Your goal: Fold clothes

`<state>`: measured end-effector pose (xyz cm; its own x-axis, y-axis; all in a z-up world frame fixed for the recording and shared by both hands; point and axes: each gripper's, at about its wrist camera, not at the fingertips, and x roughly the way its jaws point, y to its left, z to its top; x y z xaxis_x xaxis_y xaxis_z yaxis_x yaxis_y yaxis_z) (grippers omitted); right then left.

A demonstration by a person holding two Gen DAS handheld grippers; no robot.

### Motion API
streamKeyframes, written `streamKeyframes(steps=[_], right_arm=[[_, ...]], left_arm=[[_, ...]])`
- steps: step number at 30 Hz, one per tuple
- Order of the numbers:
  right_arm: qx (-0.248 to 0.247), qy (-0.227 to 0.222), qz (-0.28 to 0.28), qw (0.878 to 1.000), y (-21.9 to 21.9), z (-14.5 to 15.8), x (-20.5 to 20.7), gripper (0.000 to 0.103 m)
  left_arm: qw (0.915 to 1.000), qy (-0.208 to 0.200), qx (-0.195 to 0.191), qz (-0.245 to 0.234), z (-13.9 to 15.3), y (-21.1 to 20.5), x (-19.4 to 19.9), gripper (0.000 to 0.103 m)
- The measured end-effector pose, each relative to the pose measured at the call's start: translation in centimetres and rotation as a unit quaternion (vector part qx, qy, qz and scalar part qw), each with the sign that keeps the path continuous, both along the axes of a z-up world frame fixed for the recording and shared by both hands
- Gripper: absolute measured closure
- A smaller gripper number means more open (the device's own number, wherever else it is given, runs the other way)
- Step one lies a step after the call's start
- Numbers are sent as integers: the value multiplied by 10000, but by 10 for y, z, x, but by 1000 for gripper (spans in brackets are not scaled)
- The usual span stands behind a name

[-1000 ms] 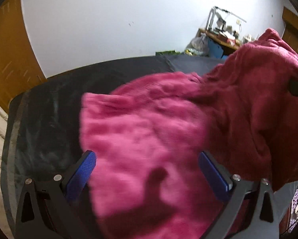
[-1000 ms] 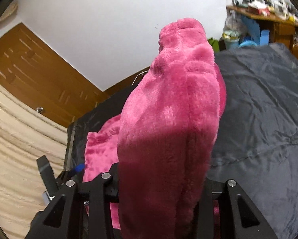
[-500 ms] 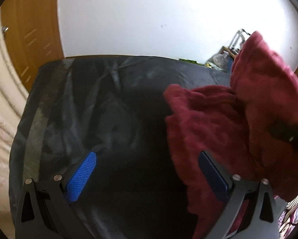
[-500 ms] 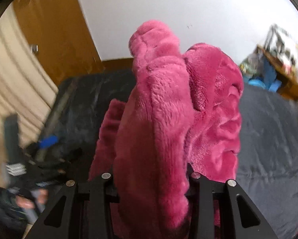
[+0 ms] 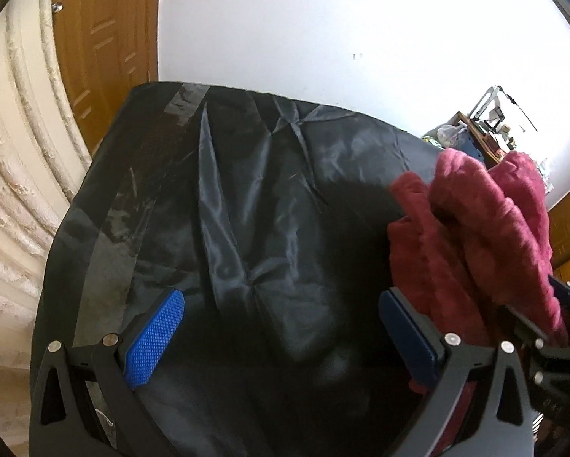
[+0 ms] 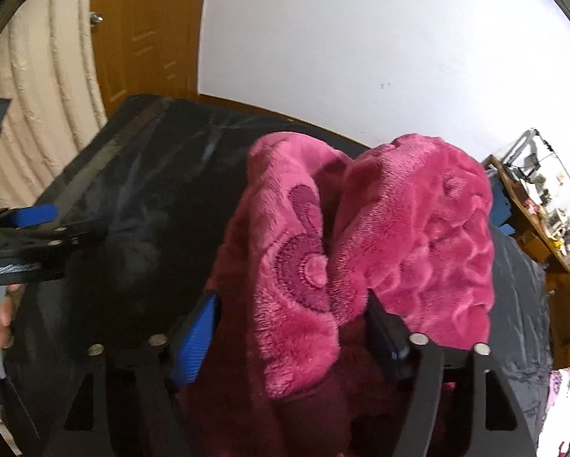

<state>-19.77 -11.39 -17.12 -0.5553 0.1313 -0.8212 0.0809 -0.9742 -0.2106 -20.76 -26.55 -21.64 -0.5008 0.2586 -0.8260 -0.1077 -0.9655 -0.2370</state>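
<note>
Pink fleece garment [image 6: 361,251] bunched up, raised above the tabletop [image 6: 140,205], draped over and between the right gripper [image 6: 292,327] fingers. Fingers partly apart, fleece bulk filling the gap; whether they actually pinch it, can't tell. In the left wrist view the garment [image 5: 475,236] sits off to the right, beside the right-hand blue pad [image 5: 406,335]. Left gripper [image 5: 281,335] wide open, holding nothing, over the wrinkled black cover [image 5: 247,209] on the tabletop. Wooden door [image 5: 106,38] and white wall [image 5: 342,30] behind.
</note>
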Motion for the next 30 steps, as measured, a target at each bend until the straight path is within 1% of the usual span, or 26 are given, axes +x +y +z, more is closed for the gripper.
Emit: streamKeyframes(steps=[1, 3, 5, 8, 10, 11, 13, 15, 17, 19, 20, 22, 24, 25, 28, 30], right_arm=[[-87, 34, 10, 10000, 0, 2, 3, 26], [-413, 153, 45, 9990, -9, 11, 5, 26], [-722, 350, 329, 9962, -18, 24, 16, 26], [-1054, 758, 842, 9880, -26, 48, 39, 26], [-1203, 1080, 1179, 9798, -30, 65, 56, 26], [-1250, 1231, 1214, 9770, -27, 73, 62, 26], [-1340, 1524, 905, 9750, -4, 88, 73, 26], [-1320, 1862, 314, 9731, 30, 97, 82, 26], [-1090, 2113, -317, 9708, 66, 99, 90, 26], [-714, 2052, -789, 9729, 98, 90, 93, 26], [-597, 1939, -865, 9754, 106, 81, 92, 26], [-485, 1650, -822, 9817, 113, 58, 88, 26], [-435, 1516, -523, 9861, 105, 44, 86, 26], [-394, 1507, -266, 9874, 91, 35, 84, 26], [-241, 1524, 499, 9868, 51, 18, 75, 26], [-158, 1451, 807, 9860, 28, 1, 65, 26]], left_arm=[[10000, 27, 0, -26, 3, 1, 1, 0], [9999, 82, -16, -69, 8, 5, 3, 0], [9999, 118, -36, -91, 11, 10, 5, 0], [9998, 147, -72, -68, 18, 15, 8, 0], [9997, 187, -107, -70, 24, 19, 12, 0], [9997, 208, -129, -79, 26, 22, 14, 0], [9995, 257, -177, -96, 32, 27, 19, 0], [9992, 313, -229, -112, 38, 33, 25, 0], [9990, 351, -252, -109, 44, 40, 31, 0], [9989, 392, -248, -121, 52, 49, 37, 0], [9987, 418, -247, -145, 56, 53, 40, 0], [9979, 518, -314, -230, 67, 64, 45, 0], [9968, 620, -382, -316, 78, 75, 51, 0], [9962, 670, -415, -358, 84, 81, 54, 0], [9941, 840, -534, -435, 101, 90, 63, 0], [9927, 940, -592, -471, 112, 93, 66, 0]])
